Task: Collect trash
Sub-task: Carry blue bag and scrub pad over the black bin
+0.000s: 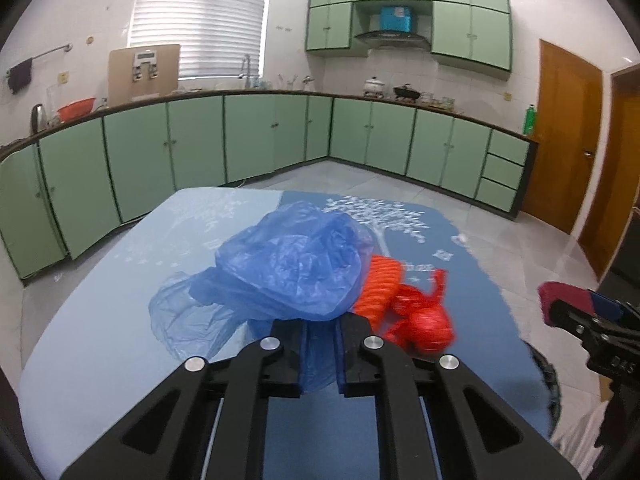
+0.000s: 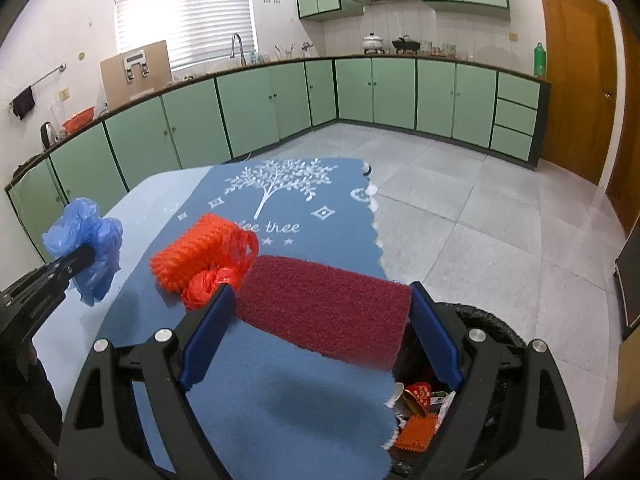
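My left gripper [image 1: 320,326] is shut on a crumpled blue plastic bag [image 1: 292,264], which hangs a little above the blue tablecloth [image 1: 120,340]. In the right wrist view that bag [image 2: 88,240] bulges around the left gripper [image 2: 86,254] at far left. An orange foam net [image 2: 196,252] and a red plastic bag [image 2: 208,284] lie together on the cloth, just right of the blue bag. My right gripper [image 2: 320,290] is shut on a maroon scouring pad [image 2: 328,316], which spans its wide jaws over the table's right edge.
A bin lined with a black bag [image 2: 492,320] stands below the table's right edge, with a red cup [image 2: 418,394] and other scraps inside. Green cabinets [image 2: 248,112] line the far walls. Grey tiled floor [image 2: 460,220] lies to the right, with a wooden door [image 2: 576,80] beyond.
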Motion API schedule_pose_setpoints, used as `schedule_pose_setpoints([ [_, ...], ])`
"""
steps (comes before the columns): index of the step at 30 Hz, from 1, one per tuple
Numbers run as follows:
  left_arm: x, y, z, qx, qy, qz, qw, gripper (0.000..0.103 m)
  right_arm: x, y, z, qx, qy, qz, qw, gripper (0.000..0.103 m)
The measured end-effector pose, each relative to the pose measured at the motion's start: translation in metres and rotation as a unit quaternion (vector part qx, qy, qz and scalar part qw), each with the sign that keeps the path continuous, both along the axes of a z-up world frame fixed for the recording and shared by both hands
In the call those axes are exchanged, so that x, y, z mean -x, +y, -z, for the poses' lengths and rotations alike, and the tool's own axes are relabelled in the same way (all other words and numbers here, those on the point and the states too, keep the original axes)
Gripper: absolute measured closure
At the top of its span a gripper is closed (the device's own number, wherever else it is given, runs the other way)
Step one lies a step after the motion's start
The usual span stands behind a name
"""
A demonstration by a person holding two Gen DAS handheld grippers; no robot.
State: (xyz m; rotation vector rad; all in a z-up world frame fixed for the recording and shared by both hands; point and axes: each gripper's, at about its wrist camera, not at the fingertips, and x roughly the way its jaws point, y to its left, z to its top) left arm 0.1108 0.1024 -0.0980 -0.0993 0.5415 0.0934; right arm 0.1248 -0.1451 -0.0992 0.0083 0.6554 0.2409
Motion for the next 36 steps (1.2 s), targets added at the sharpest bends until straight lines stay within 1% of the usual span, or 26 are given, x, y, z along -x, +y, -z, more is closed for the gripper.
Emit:
schedule_pose_setpoints([
  [5, 0.006, -0.034, -0.011, -0.001, -0.011, 0.038, 0.9992, 0.093, 0.011, -0.020, -0.010, -0.003, -0.009, 0.011, 1.000, 0.019],
  [10, 0.004, -0.070, -0.019, 0.003, -0.016, 0.083, 0.9964, 0.093, 0.018, -0.047, -0.019, -0.002, -0.020, 0.030, 0.999, 0.019],
  [20, -0.010, -0.145, -0.024, 0.004, -0.018, 0.173, 0.9848, 0.093, 0.030, -0.115, -0.026, 0.003, -0.031, 0.091, 0.995, 0.019],
  [26, -0.021, -0.188, -0.016, 0.012, -0.010, 0.216, 0.9763, 0.093, 0.029, -0.157, -0.020, 0.005, -0.027, 0.123, 0.992, 0.019],
  [36, -0.045, -0.245, 0.005, 0.021, 0.007, 0.271, 0.9622, 0.093, 0.019, -0.200, 0.004, 0.014, -0.009, 0.152, 0.988, 0.019],
])
